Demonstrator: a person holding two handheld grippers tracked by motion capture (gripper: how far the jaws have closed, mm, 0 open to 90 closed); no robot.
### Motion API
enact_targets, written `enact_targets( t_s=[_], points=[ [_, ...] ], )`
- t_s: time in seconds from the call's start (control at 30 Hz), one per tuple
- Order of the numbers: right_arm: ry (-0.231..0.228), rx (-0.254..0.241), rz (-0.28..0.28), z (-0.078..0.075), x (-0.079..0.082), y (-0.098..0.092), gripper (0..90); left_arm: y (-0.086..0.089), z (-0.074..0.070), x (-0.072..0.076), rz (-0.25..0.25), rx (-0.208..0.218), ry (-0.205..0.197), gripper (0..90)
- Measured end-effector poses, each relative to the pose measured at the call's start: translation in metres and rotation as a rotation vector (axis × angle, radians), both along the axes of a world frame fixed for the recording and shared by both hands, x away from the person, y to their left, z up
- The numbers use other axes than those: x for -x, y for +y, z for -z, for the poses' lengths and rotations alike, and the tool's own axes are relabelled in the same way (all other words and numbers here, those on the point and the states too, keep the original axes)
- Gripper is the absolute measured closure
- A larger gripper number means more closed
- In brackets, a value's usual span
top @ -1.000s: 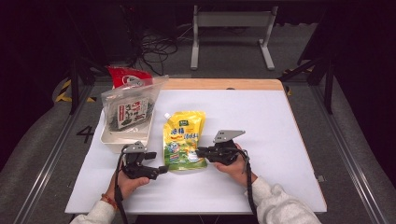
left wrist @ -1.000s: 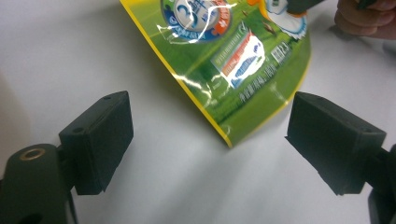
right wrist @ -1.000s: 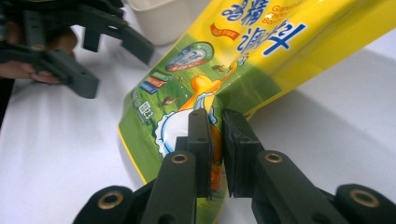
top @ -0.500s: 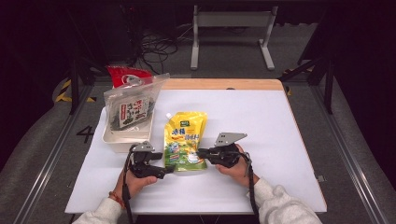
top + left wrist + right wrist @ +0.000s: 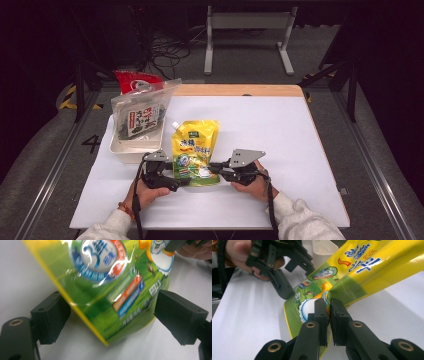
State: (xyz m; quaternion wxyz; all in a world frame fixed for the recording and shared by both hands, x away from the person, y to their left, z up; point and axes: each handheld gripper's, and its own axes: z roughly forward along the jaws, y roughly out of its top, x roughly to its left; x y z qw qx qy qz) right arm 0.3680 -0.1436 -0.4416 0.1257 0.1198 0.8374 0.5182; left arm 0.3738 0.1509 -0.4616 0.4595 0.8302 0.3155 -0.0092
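right gripper [image 5: 329, 312] is pinched tight on the bottom edge of the yellow-green spout pouch [image 5: 194, 151], jaws nearly together with just the thin film seam between them. the pouch sits on the white table [image 5: 280, 130] just in front of me, spout [image 5: 175, 125] pointing away, its lower end coming up off the surface where i've got it. beside it on my left is the white tray [image 5: 131, 149] with a clear seaweed bag [image 5: 140, 116] standing in it, and a red packet [image 5: 135, 81] behind that.

left gripper [image 5: 110, 315] is spread wide, one jaw either side of the pouch's bottom corner, pads not pressing on it yet. in the high view that gripper [image 5: 172, 182] lies low and level, my hand [image 5: 145, 192] behind it, pointing in toward the pouch from the left. my right hand [image 5: 252, 182] mirrors it from the other side, also low and level.

my read on this thing: soft, glossy film, likely slippery, and the filling will slosh and sag, so it should feel floppy and a bit heavy at the belly. it bends sharply where i'm pinching it. the flat sealed edges look like the best hold: stiffer, thin enough for the jaws, nothing to squeeze out. i'd close the left on that bottom corner seam, not on the bulging middle, and keep clear of the spout.
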Motion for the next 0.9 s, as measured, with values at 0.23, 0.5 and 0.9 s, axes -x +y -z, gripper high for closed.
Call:
enact_targets(
  t_s=[0.23,0.5,0.9],
  points=[
    [-0.063,0.017,-0.063,-0.003,0.008,0.002,82.9,0.013,-0.023,-0.005,-0.015,0.094,-0.090,24.1],
    [-0.092,0.004,-0.058,-0.010,0.008,-0.002,83.0,0.023,-0.042,0.000,-0.008,0.140,-0.192,53.9],
    [-0.095,0.013,-0.032,-0.013,0.006,-0.005,85.3,0.015,-0.059,0.013,0.103,0.094,-0.322,79.9]
  ],
)
